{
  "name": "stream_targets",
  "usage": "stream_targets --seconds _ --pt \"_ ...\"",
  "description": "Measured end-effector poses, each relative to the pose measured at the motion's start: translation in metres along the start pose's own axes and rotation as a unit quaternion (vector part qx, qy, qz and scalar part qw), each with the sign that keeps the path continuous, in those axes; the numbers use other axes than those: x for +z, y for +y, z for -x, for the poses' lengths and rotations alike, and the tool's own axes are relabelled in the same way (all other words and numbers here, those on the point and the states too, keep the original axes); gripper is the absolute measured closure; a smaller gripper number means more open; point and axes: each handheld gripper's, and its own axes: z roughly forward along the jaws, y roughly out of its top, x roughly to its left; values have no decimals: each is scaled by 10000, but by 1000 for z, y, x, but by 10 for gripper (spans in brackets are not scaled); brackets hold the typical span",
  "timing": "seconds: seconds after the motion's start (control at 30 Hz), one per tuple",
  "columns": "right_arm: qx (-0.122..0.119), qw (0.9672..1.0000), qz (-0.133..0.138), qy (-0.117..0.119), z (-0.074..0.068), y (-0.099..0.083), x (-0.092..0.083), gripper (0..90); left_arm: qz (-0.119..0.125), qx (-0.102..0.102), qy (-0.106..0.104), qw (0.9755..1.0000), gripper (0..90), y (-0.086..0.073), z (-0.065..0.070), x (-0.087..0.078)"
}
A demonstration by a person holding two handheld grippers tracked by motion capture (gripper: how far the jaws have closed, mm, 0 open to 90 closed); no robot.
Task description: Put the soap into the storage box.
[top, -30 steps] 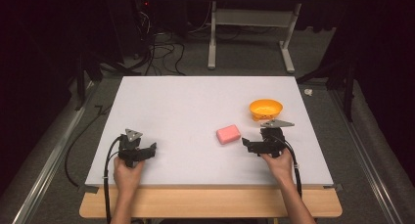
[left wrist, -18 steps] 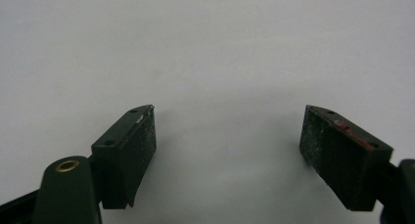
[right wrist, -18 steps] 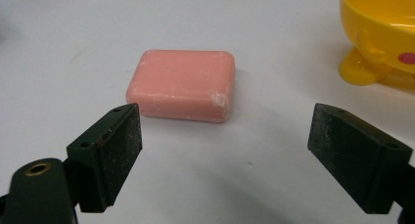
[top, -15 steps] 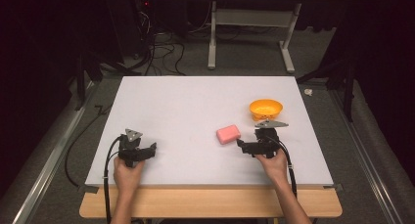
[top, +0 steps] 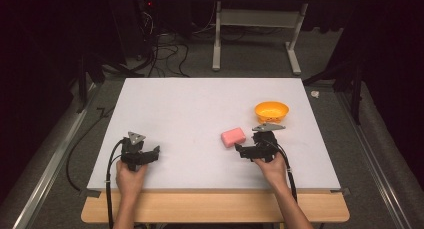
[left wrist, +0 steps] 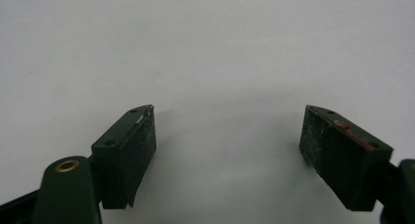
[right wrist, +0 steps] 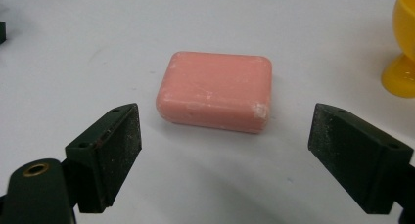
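A pink bar of soap (top: 233, 136) (right wrist: 215, 91) lies flat on the white table (top: 200, 119), right of centre. Just behind it to the right stands an orange footed bowl (top: 271, 110) (right wrist: 402, 48). My right gripper (top: 243, 151) (right wrist: 225, 155) is open, low over the table, its jaws wide apart and pointing at the soap, which lies a little ahead of them without touching. My left gripper (top: 150, 155) (left wrist: 227, 155) rests near the table's front left, open, with bare table between its jaws.
The table's front edge (top: 215, 189) runs just behind both hands. Beyond the far edge, on the dark floor, are cables (top: 160, 54) and a metal stand's legs (top: 295, 49). A small white scrap (top: 315, 94) lies off the right rear corner.
My right gripper has swung left and toward the soap, its jaws now aimed at it. The left gripper has stayed put.
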Motion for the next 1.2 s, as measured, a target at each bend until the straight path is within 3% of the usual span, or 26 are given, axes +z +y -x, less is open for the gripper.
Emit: stream_targets --seconds 0.47,0.9,1.2 --pt "-19 10000 -30 -53 -11 9 11 133 14 -17 3 10000 215 0 0 0" --pt "153 9995 -133 -222 -14 15 32 132 13 -20 0 10000 215 0 0 0" --pt "113 9988 -263 -403 -18 21 42 131 5 -16 -4 10000 215 0 0 0"
